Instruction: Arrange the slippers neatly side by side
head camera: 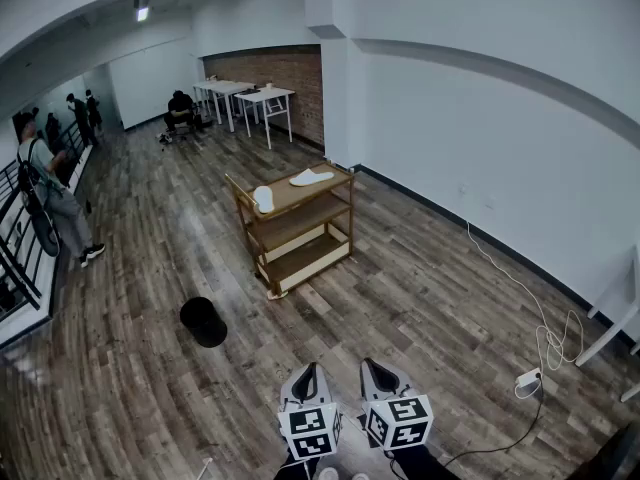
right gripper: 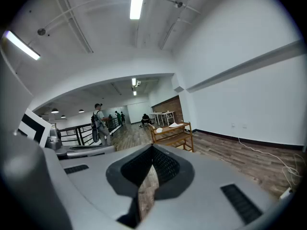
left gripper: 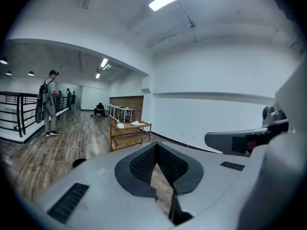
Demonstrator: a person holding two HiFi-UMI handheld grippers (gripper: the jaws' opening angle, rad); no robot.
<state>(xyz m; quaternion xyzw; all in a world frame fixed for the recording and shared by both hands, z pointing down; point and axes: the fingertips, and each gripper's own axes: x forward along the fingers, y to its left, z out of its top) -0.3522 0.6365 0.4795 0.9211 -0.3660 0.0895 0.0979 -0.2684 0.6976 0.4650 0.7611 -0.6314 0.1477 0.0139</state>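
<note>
Left to right:

Black bin [head camera: 203, 321] is on the floor, left of the straight line to the target. Not in the way.

Wooden cart [head camera: 349, 223] stands well ahead of both grippers, slightly left of centre. Both slippers lie on its top shelf.
- Left slipper [head camera: 263, 199]: near the cart's left end, long axis running roughly away from the camera.
- Right slipper [head camera: 311, 177]: toward the far right corner, long axis running across the shelf, so about square to the first.
- They are apart, not touching and not parallel.

Left gripper [head camera: 307, 378]: jaws closed tip to tip, nothing between them.
Right gripper [head camera: 379, 373]: jaws also together, empty.
Both point toward the cart and are well out of reach.

My read:
- The left gripper is marginally nearer because the cart sits to that side, but the difference is small.
- The walk-up comes first. Then one slipper needs turning to match the other's axis.
- The right slipper looks like the natural pick for the right gripper.

Writing: none legible. Marker cubes [head camera: 310, 430] carry only black-and-white square patterns. No brand is visible on the slippers or the cart.
</note>
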